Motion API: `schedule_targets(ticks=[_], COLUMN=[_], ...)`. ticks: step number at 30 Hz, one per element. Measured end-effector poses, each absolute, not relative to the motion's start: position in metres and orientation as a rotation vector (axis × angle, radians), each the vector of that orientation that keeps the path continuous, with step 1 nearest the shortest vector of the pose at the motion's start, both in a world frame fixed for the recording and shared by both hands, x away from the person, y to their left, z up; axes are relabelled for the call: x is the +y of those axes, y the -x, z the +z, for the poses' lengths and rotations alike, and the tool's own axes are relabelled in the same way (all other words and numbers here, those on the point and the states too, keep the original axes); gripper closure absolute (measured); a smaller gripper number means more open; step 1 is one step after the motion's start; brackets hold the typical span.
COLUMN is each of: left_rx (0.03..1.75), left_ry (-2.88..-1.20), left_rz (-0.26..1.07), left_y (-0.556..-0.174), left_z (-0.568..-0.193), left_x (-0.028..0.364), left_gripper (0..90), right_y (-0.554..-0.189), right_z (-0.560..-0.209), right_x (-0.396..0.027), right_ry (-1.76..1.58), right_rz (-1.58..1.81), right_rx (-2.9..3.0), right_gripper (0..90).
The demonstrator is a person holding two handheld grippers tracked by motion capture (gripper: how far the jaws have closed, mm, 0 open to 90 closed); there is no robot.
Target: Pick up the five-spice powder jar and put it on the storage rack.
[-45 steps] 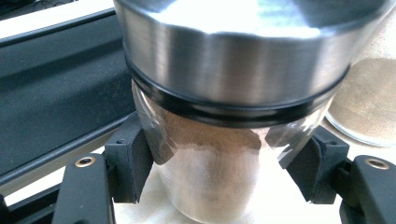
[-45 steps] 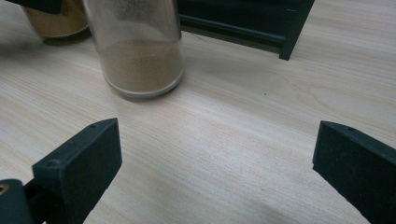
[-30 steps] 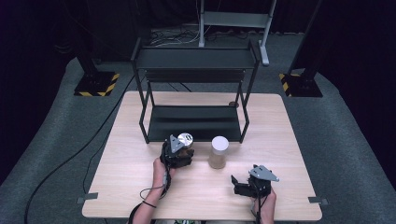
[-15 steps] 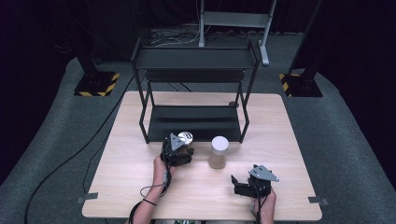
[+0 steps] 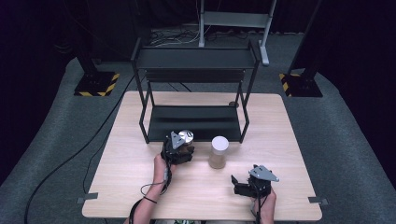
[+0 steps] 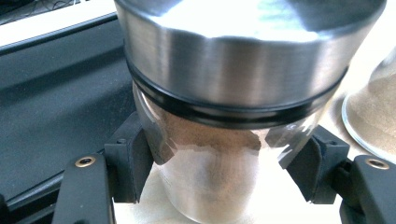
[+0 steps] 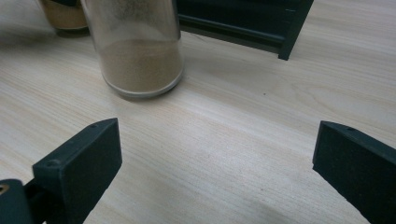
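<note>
Your left gripper (image 5: 180, 148) is clamped on the upright steel-lidded jar (image 6: 224, 140), centre frame, just before the black shelf (image 5: 196, 122), which lies directly above it. Right gripper (image 5: 243, 184) stands open.

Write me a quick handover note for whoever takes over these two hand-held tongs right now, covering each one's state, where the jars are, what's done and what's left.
Left tongs: shut on the steel-lidded jar, gripping its glass body below the lid; the jar is partly filled with brown powder.
Right tongs: open, nothing between the jaws, low over the bare table at the near right.
Second jar, white-lidded and holding tan powder: stands free on the table just in front of the black shelf rack.
Done: the first jar is grasped.
Left: probably both jars go onto the rack; neither is on it yet, and the second jar is untouched.
</note>
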State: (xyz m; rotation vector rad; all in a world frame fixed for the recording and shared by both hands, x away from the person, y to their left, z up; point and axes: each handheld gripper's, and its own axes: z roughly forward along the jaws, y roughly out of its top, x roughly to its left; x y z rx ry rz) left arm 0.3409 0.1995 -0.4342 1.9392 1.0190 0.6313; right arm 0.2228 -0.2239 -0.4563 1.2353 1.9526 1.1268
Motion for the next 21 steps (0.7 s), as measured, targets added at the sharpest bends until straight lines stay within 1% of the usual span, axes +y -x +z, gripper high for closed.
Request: schedule_targets(ticks=[21], left_rx=[1.005], left_ry=[-1.940], left_rz=[0.634], left_y=[-0.3510], left_z=[-0.4318], left_x=[0.1972], left_gripper=[31.2], right_y=[-0.2226], right_z=[-0.4563], right_x=[-0.2235], right_ry=[-1.236], right_rz=[1.125], right_rx=[1.951], right_gripper=[0.0])
